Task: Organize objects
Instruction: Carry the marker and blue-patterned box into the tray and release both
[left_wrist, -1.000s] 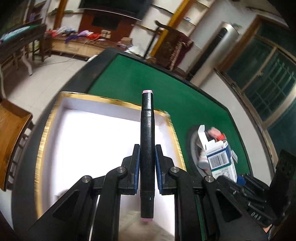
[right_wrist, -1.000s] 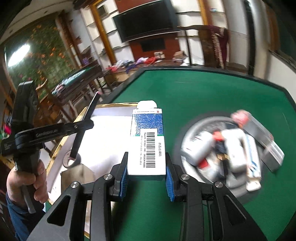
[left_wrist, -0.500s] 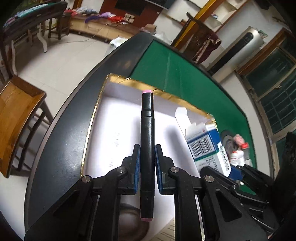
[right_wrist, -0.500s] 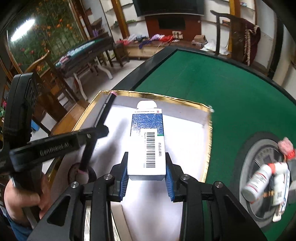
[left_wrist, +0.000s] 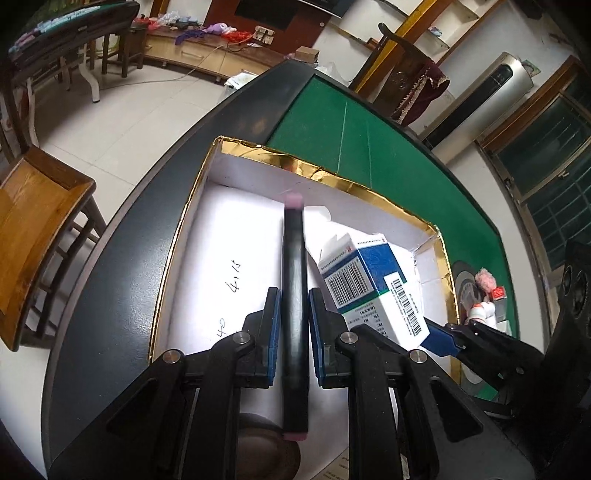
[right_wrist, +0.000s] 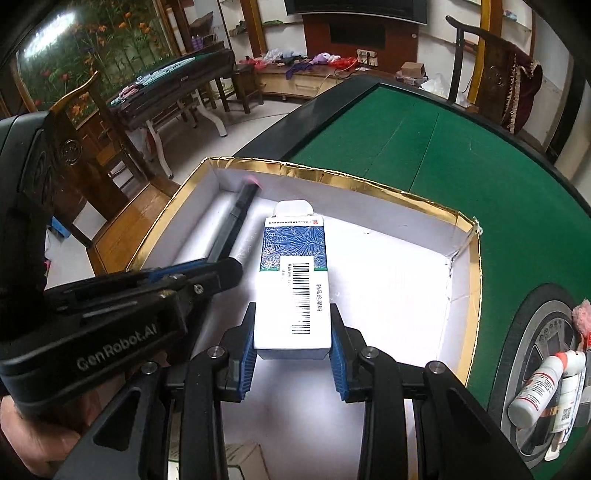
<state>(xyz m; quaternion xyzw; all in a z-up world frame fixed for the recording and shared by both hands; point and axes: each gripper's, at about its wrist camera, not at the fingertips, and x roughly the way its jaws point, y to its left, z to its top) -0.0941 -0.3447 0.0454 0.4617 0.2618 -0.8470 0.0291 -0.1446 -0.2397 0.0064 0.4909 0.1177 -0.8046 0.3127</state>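
My left gripper (left_wrist: 293, 325) holds a black marker (left_wrist: 294, 280) with pink ends, pointing into the white box with gold rim (left_wrist: 255, 149). The pads stand slightly apart from the marker's sides. My right gripper (right_wrist: 293, 345) has a blue-and-white medicine carton (right_wrist: 295, 280) between its pads, low over the box floor (right_wrist: 388, 280); small gaps show at both pads. The carton (left_wrist: 369, 280) and marker (right_wrist: 236, 221) each show in the other view, side by side inside the box.
A round grey tray (right_wrist: 543, 343) on the green table (right_wrist: 424, 140) at the right holds white bottles (right_wrist: 535, 391) and small packets. A wooden chair (left_wrist: 33, 229) stands left of the table. A round dark object (left_wrist: 258, 446) lies at the box's near end.
Both grippers moved forward and down into the box. The marker and carton now sit low inside it, and both pairs of pads look slightly wider than before.
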